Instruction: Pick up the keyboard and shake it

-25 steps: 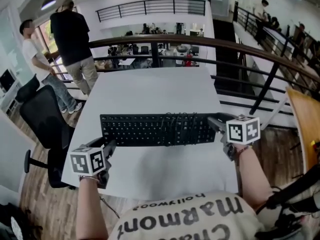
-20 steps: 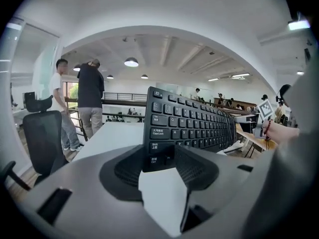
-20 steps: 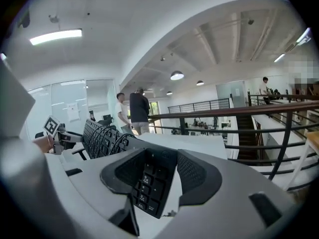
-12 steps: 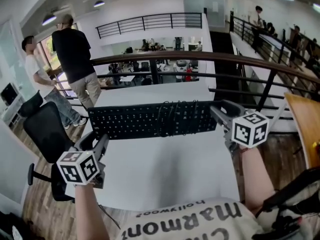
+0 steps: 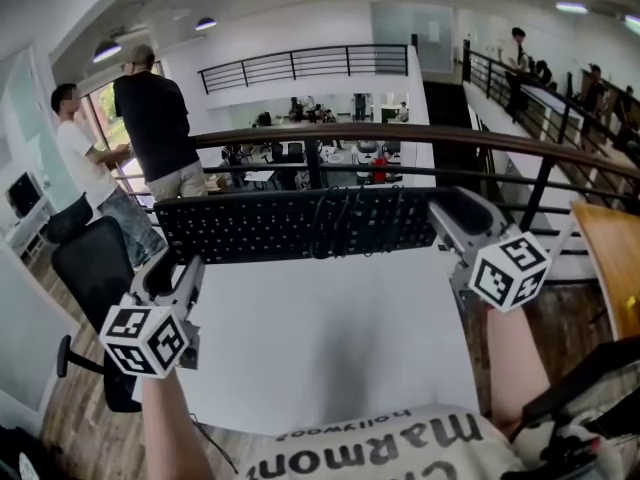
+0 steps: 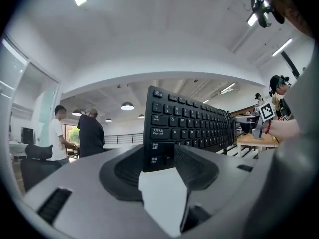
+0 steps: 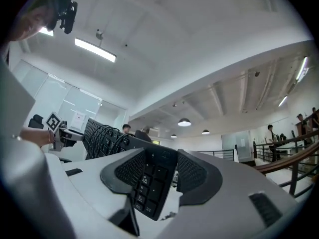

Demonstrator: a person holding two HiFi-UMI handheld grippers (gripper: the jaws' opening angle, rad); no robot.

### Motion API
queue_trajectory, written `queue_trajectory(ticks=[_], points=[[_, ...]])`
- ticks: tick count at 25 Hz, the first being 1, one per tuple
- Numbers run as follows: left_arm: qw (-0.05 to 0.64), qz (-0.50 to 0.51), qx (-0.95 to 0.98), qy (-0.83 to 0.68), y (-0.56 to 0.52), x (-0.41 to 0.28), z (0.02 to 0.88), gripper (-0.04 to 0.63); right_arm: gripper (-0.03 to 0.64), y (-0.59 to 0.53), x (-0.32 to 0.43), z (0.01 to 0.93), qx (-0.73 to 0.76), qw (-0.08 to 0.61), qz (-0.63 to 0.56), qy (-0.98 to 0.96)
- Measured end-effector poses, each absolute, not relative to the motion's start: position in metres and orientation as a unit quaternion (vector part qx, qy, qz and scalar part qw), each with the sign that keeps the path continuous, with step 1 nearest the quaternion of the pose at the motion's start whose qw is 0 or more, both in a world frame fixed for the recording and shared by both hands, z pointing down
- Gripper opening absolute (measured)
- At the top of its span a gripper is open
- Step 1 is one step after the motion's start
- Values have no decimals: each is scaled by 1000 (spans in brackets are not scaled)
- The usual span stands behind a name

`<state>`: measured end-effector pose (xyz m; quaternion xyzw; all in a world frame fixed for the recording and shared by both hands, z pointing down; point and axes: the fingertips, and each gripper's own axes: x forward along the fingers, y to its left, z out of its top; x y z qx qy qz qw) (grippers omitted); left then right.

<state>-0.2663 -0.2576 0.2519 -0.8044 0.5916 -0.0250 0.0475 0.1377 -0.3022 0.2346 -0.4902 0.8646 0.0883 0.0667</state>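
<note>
- Black keyboard [image 5: 300,225] spans between both claws, up off the white tabletop [image 5: 330,348], keys facing the head camera.
- left claw [image 5: 172,271] clamped on its left end.
- right claw [image 5: 452,218] clamped on its right end.
- cable [image 5: 345,223] wrapped round it, nearer the right claw.

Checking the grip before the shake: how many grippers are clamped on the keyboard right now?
2. The left gripper clamps the left end of the keyboard; the right gripper clamps its right end. Neither grip is hidden.
</note>
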Motion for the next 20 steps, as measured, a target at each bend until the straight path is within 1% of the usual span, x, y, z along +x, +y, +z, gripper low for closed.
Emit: queue_trajectory(ticks=[11,16,20], points=[[189,61,-784,589,-235,-247,206,193,216,-276,153,192,-465,146,226,844],[261,81,-764,584,-208,-275,160,193,216,-251,125,155,-461,162,282,826],[312,96,-745,581,-194,-273,142,193,216,-238,126,144,-460,178,320,809]])
